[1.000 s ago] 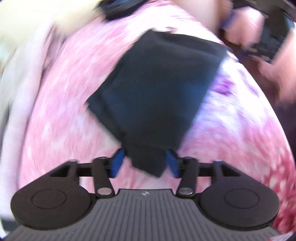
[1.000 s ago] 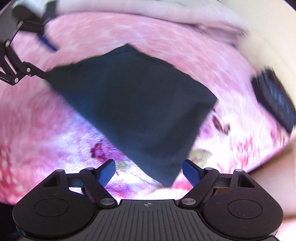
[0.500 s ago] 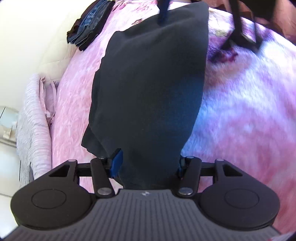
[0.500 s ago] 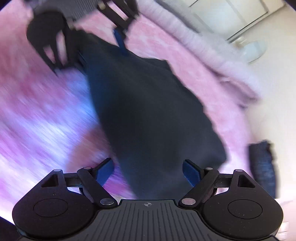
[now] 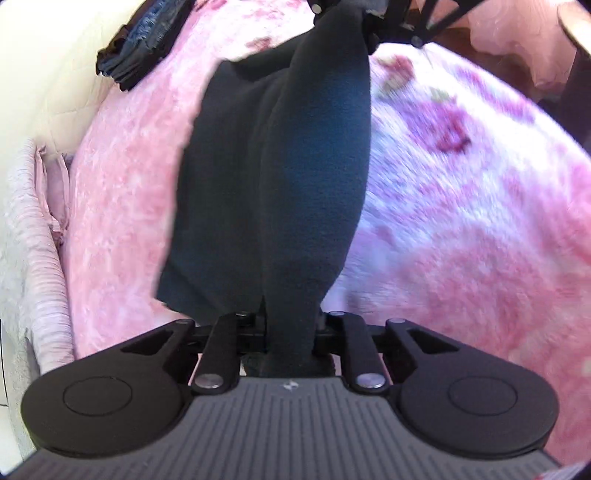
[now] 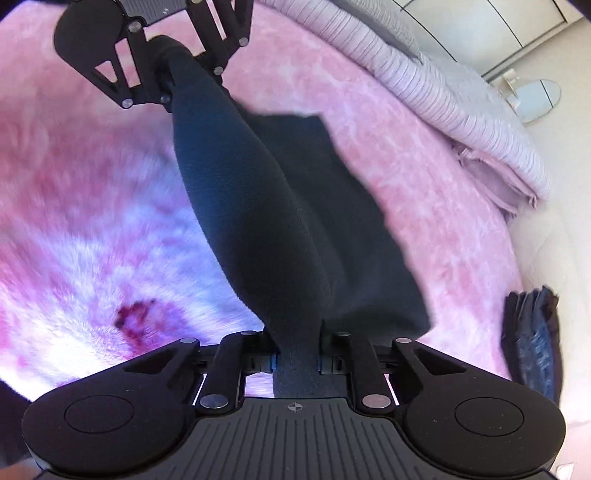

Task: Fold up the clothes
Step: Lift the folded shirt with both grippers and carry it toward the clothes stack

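A dark navy garment hangs stretched between my two grippers above a pink fluffy blanket. My left gripper is shut on one end of it. My right gripper is shut on the other end of the garment. The right gripper shows at the top of the left wrist view, the left gripper at the top of the right wrist view. A loose fold of the cloth droops to one side, down toward the blanket.
A folded pile of dark blue clothes lies at the blanket's edge by the cream wall; it also shows in the right wrist view. A striped lilac duvet runs along the bed's edge. A round mirror stands beyond.
The right gripper has closed on the garment's free end. Both grippers have lifted it off the blanket and pulled it taut between them.
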Tool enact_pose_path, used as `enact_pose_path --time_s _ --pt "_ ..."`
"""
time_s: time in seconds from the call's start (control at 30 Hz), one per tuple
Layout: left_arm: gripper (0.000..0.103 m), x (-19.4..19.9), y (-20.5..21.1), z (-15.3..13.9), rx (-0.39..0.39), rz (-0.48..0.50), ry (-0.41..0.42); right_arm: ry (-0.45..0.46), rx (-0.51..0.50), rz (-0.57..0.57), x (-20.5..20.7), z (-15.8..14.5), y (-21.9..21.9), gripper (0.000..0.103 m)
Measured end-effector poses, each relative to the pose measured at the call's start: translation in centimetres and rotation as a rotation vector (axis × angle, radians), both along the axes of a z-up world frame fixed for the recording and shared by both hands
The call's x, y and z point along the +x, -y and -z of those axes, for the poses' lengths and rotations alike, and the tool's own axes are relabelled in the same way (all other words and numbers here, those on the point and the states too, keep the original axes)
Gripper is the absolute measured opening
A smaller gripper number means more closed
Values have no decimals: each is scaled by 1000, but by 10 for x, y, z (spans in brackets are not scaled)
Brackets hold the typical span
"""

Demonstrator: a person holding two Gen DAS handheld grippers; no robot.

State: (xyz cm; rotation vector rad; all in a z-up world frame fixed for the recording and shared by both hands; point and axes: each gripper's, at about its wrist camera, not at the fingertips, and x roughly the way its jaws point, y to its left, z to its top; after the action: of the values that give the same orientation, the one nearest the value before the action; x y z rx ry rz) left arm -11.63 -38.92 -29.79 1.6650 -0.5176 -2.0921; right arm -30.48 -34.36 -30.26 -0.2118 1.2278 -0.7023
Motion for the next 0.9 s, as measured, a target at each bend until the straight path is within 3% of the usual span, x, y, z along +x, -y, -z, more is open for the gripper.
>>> enact_pose_path --time_s 0.37,0.57,0.9 --pt "14 6 31 -151 -58 -15 -44 -33 -60 -70 13 -161 13 14" --pt "14 -1 24 -200 -98 33 -55 -45 -120 -32 11 -211 -3 14" --pt "14 -50 17 -240 -162 95 -72 -39 -193 58 -33 -248 -20 14"
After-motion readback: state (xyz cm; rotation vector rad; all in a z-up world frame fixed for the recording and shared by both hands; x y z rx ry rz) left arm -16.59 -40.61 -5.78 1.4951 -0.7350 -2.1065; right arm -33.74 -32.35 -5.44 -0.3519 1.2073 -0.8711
